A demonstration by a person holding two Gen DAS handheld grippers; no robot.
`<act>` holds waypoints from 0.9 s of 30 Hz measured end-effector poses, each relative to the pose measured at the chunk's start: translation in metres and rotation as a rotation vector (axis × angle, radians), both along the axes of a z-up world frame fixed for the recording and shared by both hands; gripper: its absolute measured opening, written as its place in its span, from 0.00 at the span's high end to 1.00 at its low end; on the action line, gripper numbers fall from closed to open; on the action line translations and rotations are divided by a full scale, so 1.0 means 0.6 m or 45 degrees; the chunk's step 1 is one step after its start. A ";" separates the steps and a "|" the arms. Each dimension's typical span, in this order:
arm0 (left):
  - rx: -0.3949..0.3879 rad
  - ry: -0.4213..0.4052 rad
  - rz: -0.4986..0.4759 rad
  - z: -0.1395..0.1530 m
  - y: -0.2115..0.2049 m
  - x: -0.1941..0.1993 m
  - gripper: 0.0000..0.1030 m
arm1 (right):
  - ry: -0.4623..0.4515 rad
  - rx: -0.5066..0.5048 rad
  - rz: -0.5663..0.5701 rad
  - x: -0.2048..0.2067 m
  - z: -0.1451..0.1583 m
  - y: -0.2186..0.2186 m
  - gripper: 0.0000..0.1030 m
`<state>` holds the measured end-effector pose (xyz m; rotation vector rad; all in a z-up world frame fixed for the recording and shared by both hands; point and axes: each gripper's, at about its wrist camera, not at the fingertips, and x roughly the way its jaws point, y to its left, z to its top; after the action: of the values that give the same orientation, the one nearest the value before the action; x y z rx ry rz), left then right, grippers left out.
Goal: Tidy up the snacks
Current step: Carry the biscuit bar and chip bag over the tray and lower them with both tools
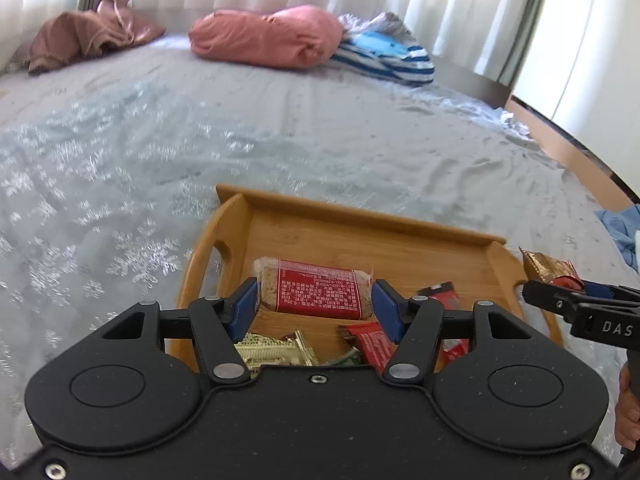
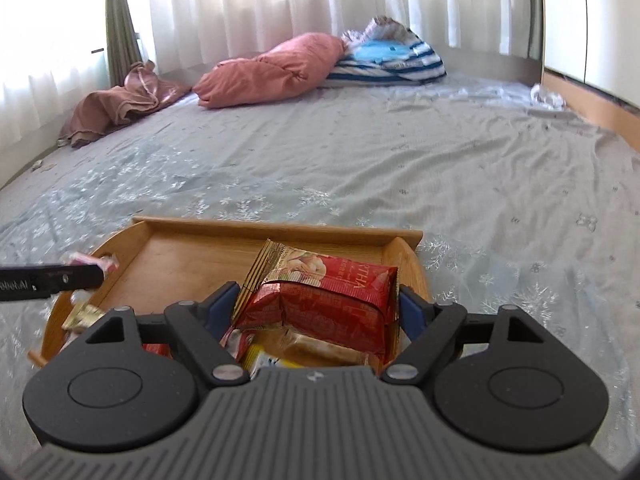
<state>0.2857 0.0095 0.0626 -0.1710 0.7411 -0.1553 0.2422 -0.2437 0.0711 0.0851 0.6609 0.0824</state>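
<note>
My left gripper (image 1: pixel 315 305) clamps red-labelled bar (image 1: pixel 316 289); right gripper (image 2: pixel 320 309) clamps red snack bag (image 2: pixel 324 300). Both above wooden tray (image 2: pixel 256 229) on bed (image 2: pixel 440 168), loose snacks beneath. Pink pillow (image 2: pixel 272 70), striped bedding (image 2: pixel 390 62) far off.
</note>
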 end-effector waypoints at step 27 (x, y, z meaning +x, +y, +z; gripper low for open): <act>0.074 0.071 0.012 -0.080 -0.006 0.046 0.43 | 0.125 -0.041 0.006 0.083 -0.085 0.005 0.16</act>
<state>0.3133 0.0057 0.0143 -0.1236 0.7991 -0.1204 0.2923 -0.2406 0.0203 0.0567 0.7604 0.0722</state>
